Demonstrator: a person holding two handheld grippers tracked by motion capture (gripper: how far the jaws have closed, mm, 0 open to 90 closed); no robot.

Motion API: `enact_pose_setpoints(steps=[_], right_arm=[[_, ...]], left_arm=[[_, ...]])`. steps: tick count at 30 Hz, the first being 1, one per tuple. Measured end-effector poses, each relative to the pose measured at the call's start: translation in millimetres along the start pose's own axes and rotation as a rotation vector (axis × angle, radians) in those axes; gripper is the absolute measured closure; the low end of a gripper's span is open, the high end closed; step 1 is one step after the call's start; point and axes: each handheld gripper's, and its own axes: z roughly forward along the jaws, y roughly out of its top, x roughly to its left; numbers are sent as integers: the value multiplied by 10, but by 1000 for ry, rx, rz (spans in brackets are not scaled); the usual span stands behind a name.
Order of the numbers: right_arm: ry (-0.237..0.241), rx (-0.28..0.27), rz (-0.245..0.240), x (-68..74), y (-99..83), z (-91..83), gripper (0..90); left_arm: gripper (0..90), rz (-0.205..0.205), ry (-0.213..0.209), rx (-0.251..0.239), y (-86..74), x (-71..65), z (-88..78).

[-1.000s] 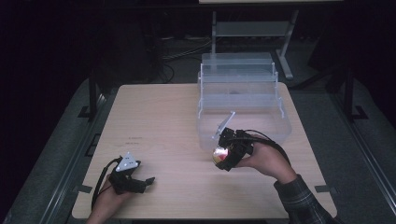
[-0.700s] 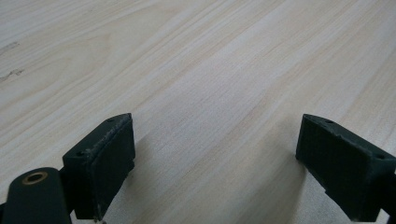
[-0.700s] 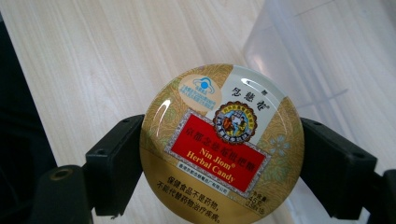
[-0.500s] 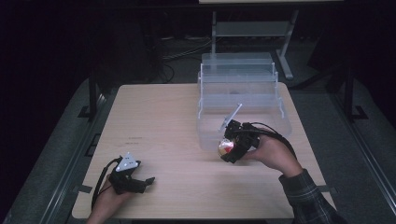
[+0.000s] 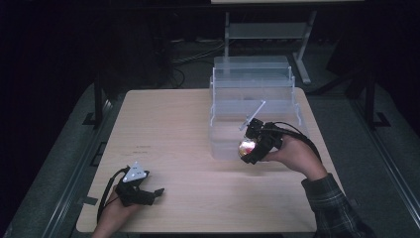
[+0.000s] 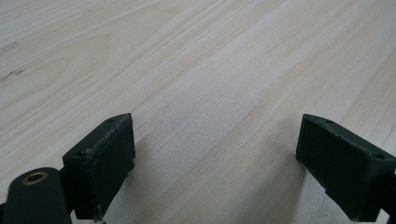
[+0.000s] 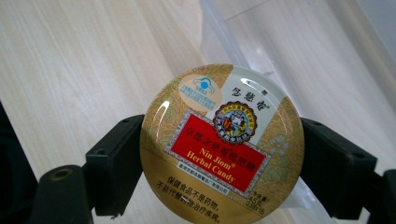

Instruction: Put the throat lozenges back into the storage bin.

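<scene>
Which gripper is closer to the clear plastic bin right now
Right. The right gripper holds a candy tin against the front wall of the clear bin; the left gripper rests at the table's near-left corner, well away.

The round candy tin [image 7: 222, 144] reads "Nin Jiom Herbal Candy".

Dim and dark around the lit table [image 5: 178, 129] in the high view. Sharp, evenly bright in both gripper views. Glare on the tin lid [image 7: 222, 144], upper left.

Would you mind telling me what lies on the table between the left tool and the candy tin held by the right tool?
Nothing: in the high view, bare wooden table stretches between the left tool and the candy tin.
</scene>
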Motion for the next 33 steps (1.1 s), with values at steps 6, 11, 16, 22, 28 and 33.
enact_pose_setpoints(steps=[6,11,16,22,28,33], right_arm=[[-15,-3,31,-118,-31,-26,196],[-34,3,60,-228,-60,-46,196],[-49,-1,87,-335,-90,-75,196],[-68,-4,119,-464,-130,-95,196],[-84,-1,156,-593,-186,-89,196],[-100,0,186,-701,-238,-91,196]], left_arm=[[109,0,0,0,0,0,0],[108,0,0,0,0,0,0],[109,0,0,0,0,0,0],[109,0,0,0,0,0,0],[109,0,0,0,0,0,0],[109,0,0,0,0,-1,0]])
